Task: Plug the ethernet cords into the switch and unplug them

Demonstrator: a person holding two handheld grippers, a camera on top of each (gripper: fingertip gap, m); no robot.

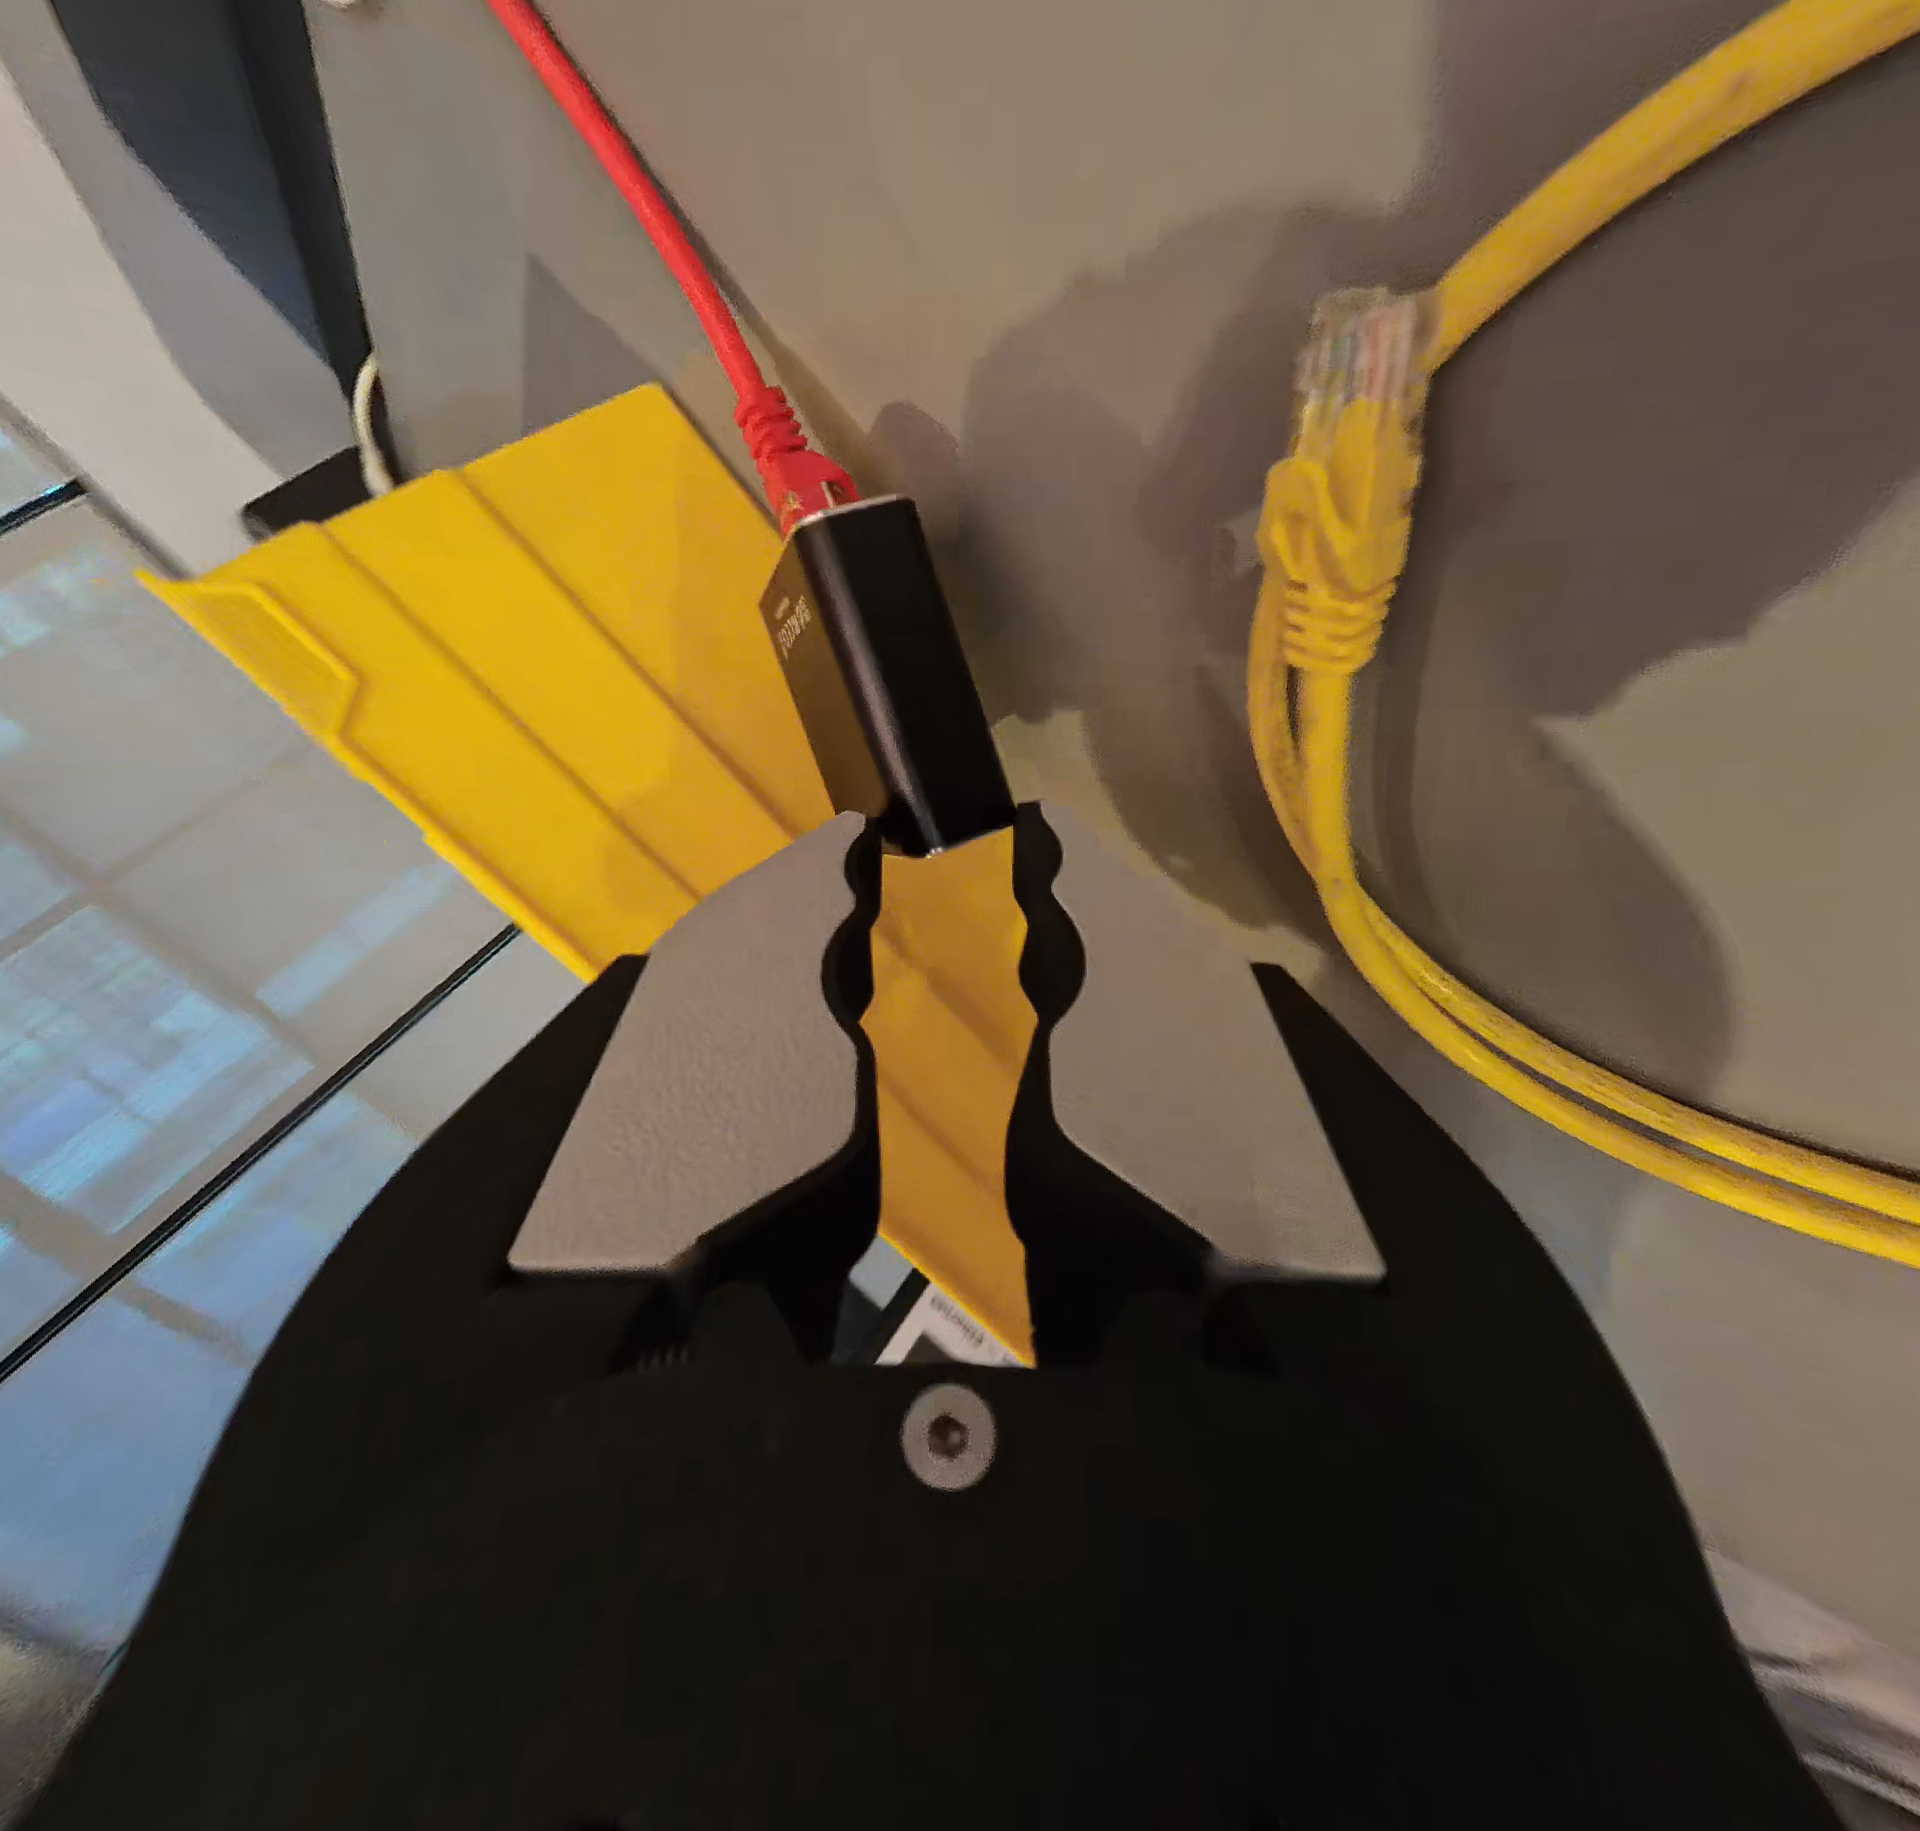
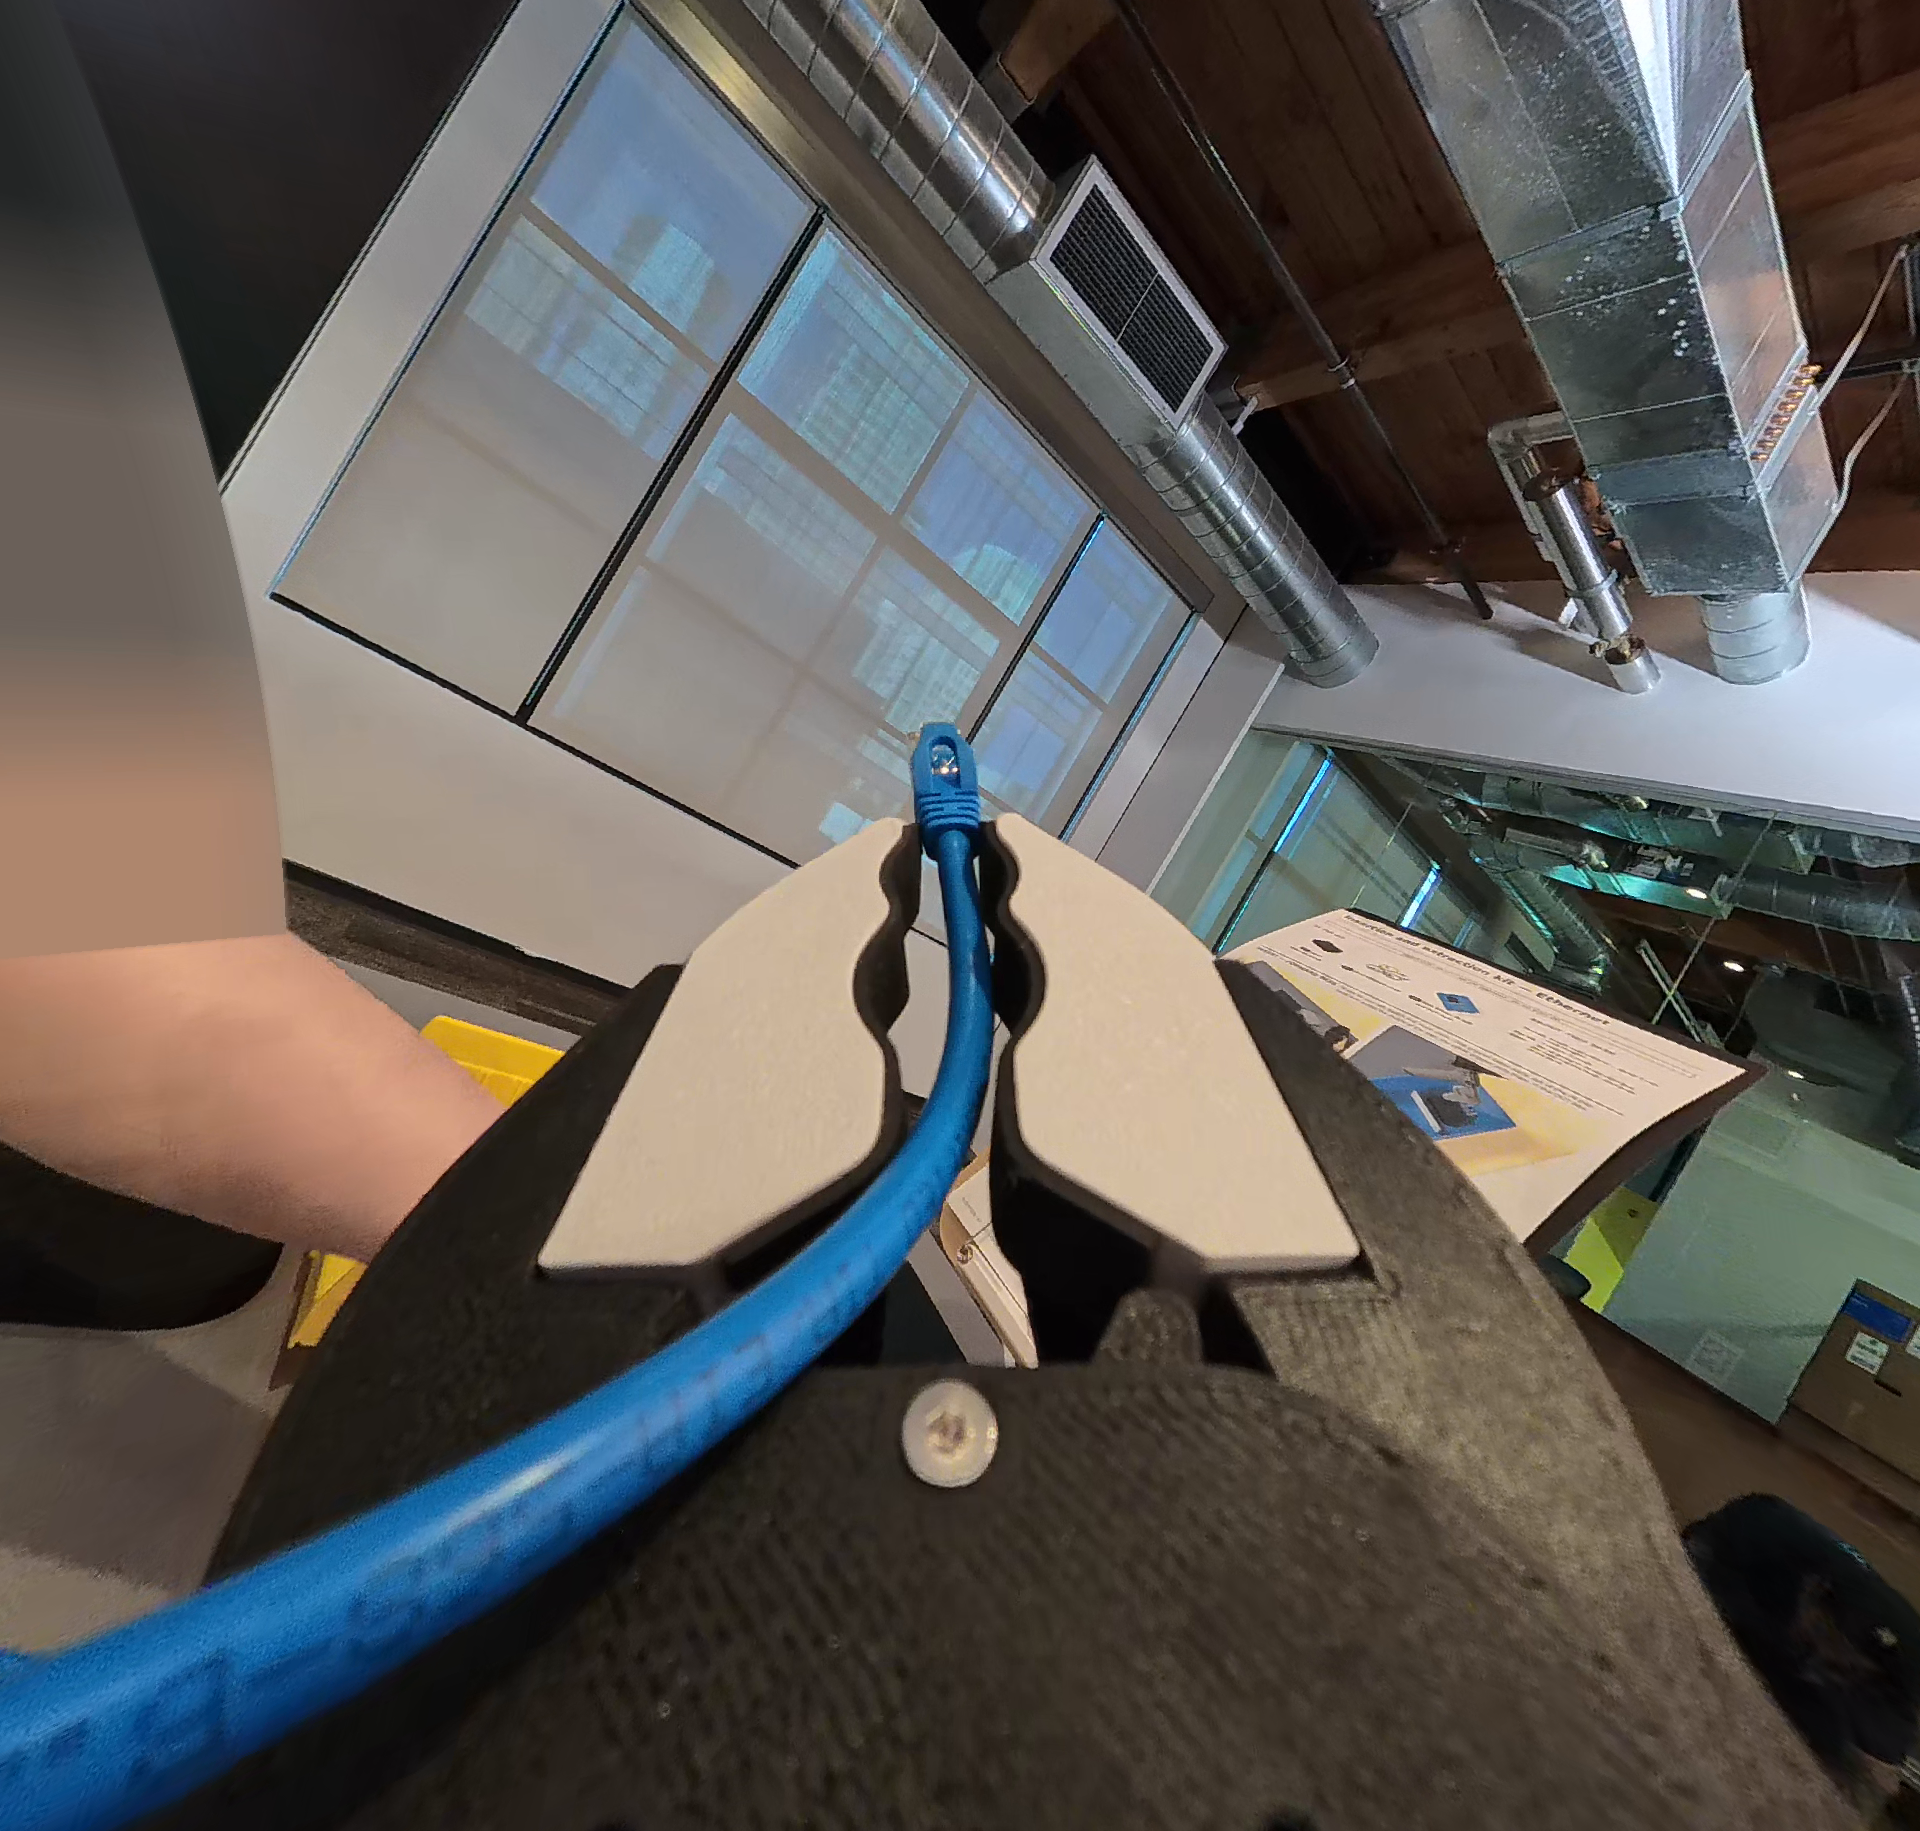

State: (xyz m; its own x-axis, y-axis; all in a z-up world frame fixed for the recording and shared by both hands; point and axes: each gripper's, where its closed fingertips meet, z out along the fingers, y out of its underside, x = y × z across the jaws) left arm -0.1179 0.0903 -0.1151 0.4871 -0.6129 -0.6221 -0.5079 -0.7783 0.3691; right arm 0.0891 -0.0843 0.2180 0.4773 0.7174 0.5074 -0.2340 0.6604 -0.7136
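In the left wrist view my left gripper (image 1: pixel 940 831) is shut on the near end of a small black box-shaped coupler (image 1: pixel 883 659). A red ethernet cord (image 1: pixel 623 160) is plugged into the coupler's far end. A yellow ethernet cord (image 1: pixel 1340 701) lies loose on the grey table, its clear plug (image 1: pixel 1361 347) free to the right of the coupler. In the right wrist view my right gripper (image 2: pixel 951 831) is shut on a blue ethernet cord (image 2: pixel 935 1085) just behind its plug (image 2: pixel 940 758), held up in the air and pointing toward the windows. The switch is not visible.
A yellow plastic bin (image 1: pixel 520 659) lies on the table left of the coupler. A person's forearm (image 2: pixel 229 1085) is at the left of the right wrist view. A printed instruction sheet (image 2: pixel 1455 1054) stands on the right. Windows and ceiling ducts fill the background. One gripper's finger ends stand about 40 cm off the other's.
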